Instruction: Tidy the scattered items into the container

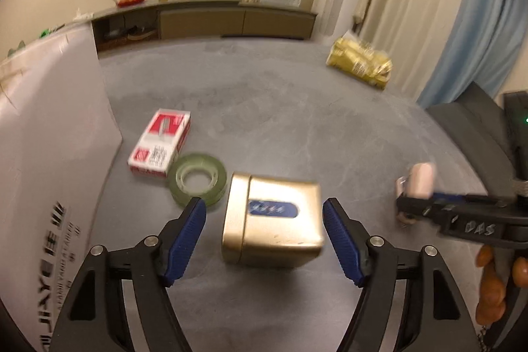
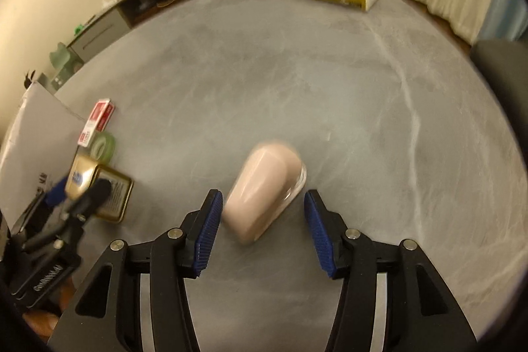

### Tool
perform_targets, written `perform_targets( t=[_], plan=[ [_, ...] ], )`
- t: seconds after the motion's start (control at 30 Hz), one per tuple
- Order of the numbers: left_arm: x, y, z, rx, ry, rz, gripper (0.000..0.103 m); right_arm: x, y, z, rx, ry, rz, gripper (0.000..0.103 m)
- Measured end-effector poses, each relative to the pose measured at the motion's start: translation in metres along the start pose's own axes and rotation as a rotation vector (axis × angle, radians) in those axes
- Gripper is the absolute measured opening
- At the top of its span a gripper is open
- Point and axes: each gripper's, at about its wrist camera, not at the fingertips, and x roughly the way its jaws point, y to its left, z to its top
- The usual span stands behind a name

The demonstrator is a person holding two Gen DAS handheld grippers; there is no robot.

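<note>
Gold tin (image 1: 272, 225) on grey worktop (image 1: 297, 127), between spread fingers of left gripper (image 1: 264, 240) | pink mouse-shaped case (image 2: 264, 190) between parted fingers of right gripper (image 2: 260, 233) | tape roll (image 1: 197, 178), red box (image 1: 161, 141) beside white container (image 1: 49, 154)

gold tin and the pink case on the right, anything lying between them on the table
Nothing lies between them. In the left wrist view, only bare grey table separates the gold tin from the pink case; the right wrist view shows the same gap.

"DAS" handwritten on right gripper (image 1: 425, 203), white box (image 1: 49, 174) lettering perhaps "JIAYO"
</note>
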Motion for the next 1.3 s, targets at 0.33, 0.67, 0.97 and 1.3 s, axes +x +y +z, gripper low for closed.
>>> perform_targets(
  t=[0.33,0.67,0.97,1.3],
  plan=[
    [-0.022,0.011,0.001,-0.066,-0.036,-0.017,0.054,-0.011,-0.009,-0.002,0.066,0.039,0.153,0.025],
    [-0.058,-0.003,-0.011,-0.039,-0.067,-0.017,0.054,-0.029,0.003,-0.005,0.058,0.021,0.235,0.025],
    [-0.108,-0.001,-0.041,-0.069,-0.085,0.021,0.054,-0.044,0.035,-0.018,-0.022,0.008,0.276,0.025],
    [-0.172,0.01,-0.062,-0.091,-0.115,0.102,0.054,-0.066,0.085,-0.048,-0.15,-0.04,0.274,0.025]
  ],
)
